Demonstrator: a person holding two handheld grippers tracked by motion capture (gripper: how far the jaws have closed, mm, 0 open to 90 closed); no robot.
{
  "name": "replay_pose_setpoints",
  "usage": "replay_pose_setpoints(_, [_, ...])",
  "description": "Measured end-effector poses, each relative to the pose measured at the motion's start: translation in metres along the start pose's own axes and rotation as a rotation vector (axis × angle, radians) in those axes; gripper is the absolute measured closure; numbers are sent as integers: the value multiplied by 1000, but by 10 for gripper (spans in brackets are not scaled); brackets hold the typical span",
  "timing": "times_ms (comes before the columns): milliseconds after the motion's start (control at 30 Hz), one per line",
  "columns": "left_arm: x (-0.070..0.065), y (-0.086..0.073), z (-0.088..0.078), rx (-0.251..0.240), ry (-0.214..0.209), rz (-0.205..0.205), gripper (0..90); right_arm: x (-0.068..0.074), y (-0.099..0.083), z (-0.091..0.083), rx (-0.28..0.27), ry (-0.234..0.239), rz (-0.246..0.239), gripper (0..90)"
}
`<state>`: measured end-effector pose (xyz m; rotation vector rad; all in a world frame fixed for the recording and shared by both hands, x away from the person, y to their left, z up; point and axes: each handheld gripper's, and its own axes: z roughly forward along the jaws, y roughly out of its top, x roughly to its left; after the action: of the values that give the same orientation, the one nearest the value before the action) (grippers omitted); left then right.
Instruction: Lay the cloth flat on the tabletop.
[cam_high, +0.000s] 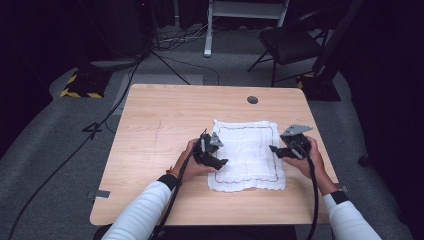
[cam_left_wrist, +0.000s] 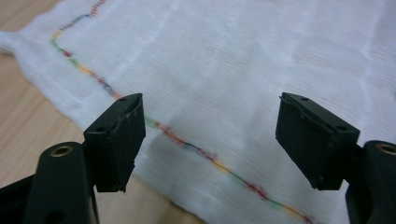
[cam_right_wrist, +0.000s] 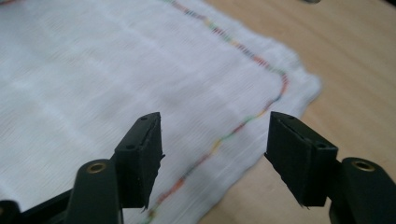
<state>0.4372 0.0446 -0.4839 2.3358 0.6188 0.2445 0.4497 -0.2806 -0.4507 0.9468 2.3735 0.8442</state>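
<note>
White cloth (cam_high: 247, 155) lies flat on the wooden table (cam_high: 160, 130), both grippers (cam_high: 216, 161) (cam_high: 276, 150) gaping empty over its edges.

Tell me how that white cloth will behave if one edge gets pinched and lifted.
The white cloth looks thin and loosely woven, so it would probably droop and fold rather than hold its shape. Its wavy edges suggest it is light and soft. Lying flat on the wooden table, it may slide or bunch if pushed.

- White cloth (cam_high: 247, 152) lies flat on the wooden table (cam_high: 160, 130)
- Left gripper (cam_high: 216, 155) at the cloth's left edge
- Right gripper (cam_high: 280, 149) at its right edge, fingers pointing inward
</note>
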Motion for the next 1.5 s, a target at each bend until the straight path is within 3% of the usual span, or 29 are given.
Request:
replay_pose_setpoints(100, [-12, -6, -5, -9, -19, 46, 216, 14, -19, -5, 30, 45, -13, 341])
replay_pose_setpoints(200, [-20, -14, -10, -18, -41, 74, 195, 25, -36, -18, 26, 77, -6, 337])
replay_pose_setpoints(300, [-26, -22, -16, -18, -62, 78, 189, 36, -48, -28, 41, 69, -43, 336])
replay_pose_setpoints(433, [-35, -35, -18, 29, -62, 115, 189, 42, -65, -38, 47, 92, -31, 335])
replay_pose_setpoints(500, [-36, -42, -22, 10, -74, 113, 226, 45, -70, -40, 52, 101, -31, 339])
replay_pose_setpoints(600, [-36, -47, -28, 24, -70, 105, 229, 47, -78, -43, 65, 104, -24, 357])
replay_pose_setpoints(700, [-36, -54, -31, 13, -84, 54, 245, 51, -82, -45, 72, 92, -24, 366])
replay_pose_setpoints(767, [-38, -55, -33, 10, -78, 48, 271, 53, -84, -48, 73, 84, -27, 363])
replay_pose_setpoints(933, [-43, -59, -35, 6, -56, 17, 273, 56, -92, -53, 74, 95, 17, 363])
replay_pose_setpoints(1133, [-51, -65, -42, 13, -75, 40, 284, 59, -100, -60, 73, 103, 52, 345])
replay_pose_setpoints(1300, [-57, -71, -50, 31, -97, 55, 284, 62, -102, -64, 84, 109, 37, 329])
replay_pose_setpoints(1400, [-62, -76, -56, 54, -113, 93, 259, 62, -103, -67, 84, 88, 4, 351])
replay_pose_setpoints(1500, [-56, -76, -59, 30, -98, 71, 214, 58, -102, -72, 37, 76, 18, 380])
